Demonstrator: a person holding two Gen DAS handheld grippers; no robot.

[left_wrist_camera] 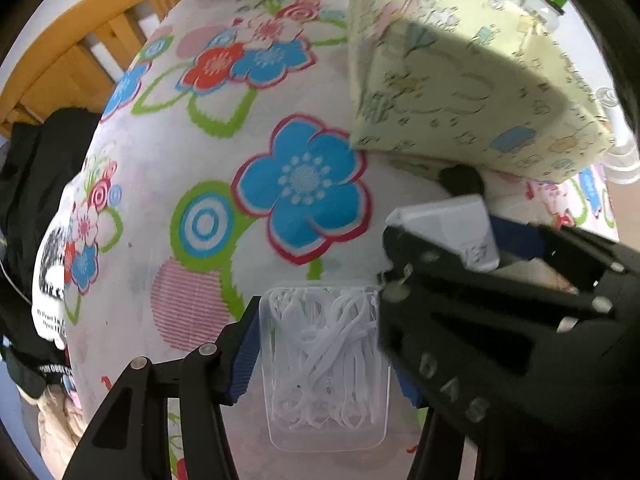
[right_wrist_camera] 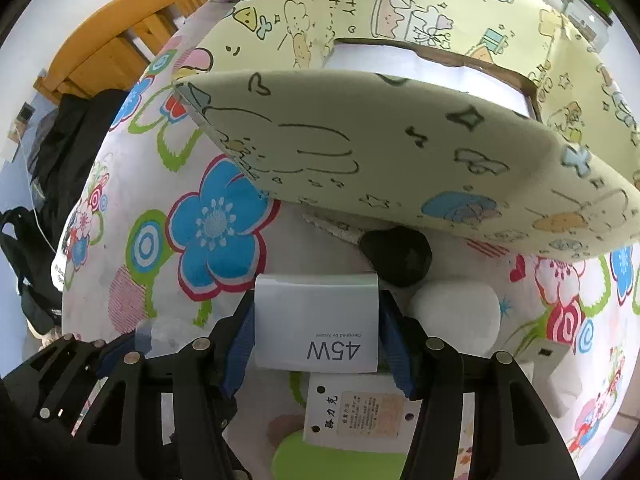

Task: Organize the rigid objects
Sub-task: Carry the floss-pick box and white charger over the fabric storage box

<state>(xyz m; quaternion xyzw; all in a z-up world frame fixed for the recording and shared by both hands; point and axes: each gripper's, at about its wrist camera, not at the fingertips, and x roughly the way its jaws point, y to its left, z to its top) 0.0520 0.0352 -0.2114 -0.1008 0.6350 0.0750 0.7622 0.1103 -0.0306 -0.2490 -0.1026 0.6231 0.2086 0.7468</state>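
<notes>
A clear plastic box of white floss picks (left_wrist_camera: 324, 364) sits between the blue pads of my left gripper (left_wrist_camera: 320, 320), which is shut on it over the flowered tablecloth (left_wrist_camera: 224, 128). My right gripper (right_wrist_camera: 316, 312) is shut on a white 45W charger (right_wrist_camera: 316, 320), its blue pads pressing both sides. In the left wrist view the right gripper (left_wrist_camera: 492, 300) crosses in front and hides the left gripper's right finger; the charger (left_wrist_camera: 452, 228) shows at its tip. A pale yellow-green cartoon-print storage box (right_wrist_camera: 400, 148) with an open top stands just beyond both grippers.
Near the charger lie a black lump (right_wrist_camera: 400, 256), a white rounded object (right_wrist_camera: 456, 316), a printed card (right_wrist_camera: 360, 408), a green item (right_wrist_camera: 332, 460) and a small white plug (right_wrist_camera: 548, 360). A glass jar (right_wrist_camera: 580, 12) stands far right. A wooden chair (left_wrist_camera: 72, 52) and dark bags (left_wrist_camera: 32, 184) are at the left.
</notes>
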